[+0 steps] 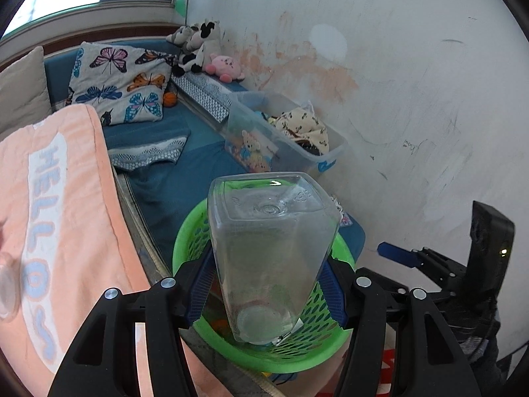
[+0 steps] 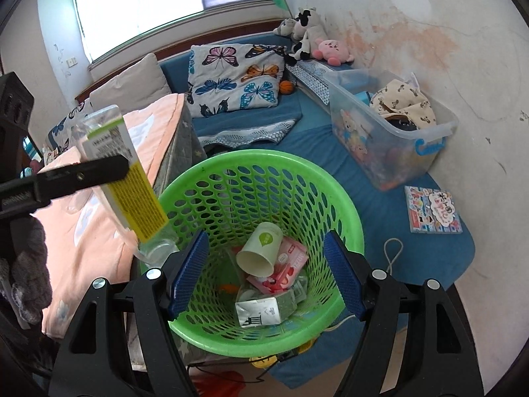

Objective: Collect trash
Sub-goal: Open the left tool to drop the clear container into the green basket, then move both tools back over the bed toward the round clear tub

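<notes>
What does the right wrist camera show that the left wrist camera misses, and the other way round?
Only the right wrist view shows the trash in the green basket: a paper cup, a pink wrapper and a carton. It also shows the bottle's yellow label and the open right gripper.

Only the left wrist view shows the bottle's square base, gripped by the left gripper.

Both show the clear bottle, basket, butterfly pillow and storage bin.
</notes>
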Demonstrator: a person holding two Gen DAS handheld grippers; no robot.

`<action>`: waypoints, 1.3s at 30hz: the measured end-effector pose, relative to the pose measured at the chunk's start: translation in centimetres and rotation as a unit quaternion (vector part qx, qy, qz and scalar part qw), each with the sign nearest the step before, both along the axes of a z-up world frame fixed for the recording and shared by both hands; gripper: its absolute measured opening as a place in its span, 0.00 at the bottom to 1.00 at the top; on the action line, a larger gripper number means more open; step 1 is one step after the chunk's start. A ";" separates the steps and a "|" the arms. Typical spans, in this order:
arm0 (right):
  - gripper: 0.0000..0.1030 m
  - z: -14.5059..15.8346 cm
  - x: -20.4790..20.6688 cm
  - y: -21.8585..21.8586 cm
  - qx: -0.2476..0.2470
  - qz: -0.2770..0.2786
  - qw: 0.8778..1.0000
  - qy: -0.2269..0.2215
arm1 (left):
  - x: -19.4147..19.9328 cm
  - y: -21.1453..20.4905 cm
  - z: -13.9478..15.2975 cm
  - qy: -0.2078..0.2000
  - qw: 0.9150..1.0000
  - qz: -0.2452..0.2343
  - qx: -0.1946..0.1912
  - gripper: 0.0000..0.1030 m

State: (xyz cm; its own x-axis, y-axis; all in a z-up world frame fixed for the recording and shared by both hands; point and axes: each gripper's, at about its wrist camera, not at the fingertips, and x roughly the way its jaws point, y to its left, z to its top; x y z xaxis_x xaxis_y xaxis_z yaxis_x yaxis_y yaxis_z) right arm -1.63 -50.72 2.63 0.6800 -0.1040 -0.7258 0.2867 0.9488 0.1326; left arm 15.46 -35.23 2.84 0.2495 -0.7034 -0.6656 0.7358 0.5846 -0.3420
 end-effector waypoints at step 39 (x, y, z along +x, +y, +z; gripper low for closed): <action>0.74 2.2 7.1 12.4 -0.008 0.136 0.990 -0.022 | 4.7 18.2 2.2 -0.033 0.987 0.150 0.043 0.65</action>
State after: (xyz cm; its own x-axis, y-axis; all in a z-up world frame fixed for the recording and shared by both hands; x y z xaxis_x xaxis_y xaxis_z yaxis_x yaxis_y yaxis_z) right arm 5.51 -38.28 4.87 0.7154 0.0758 -0.6946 0.0147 0.9923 0.1233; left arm 20.16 -17.07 5.01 0.4828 -0.5328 -0.6950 0.5438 0.8045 -0.2389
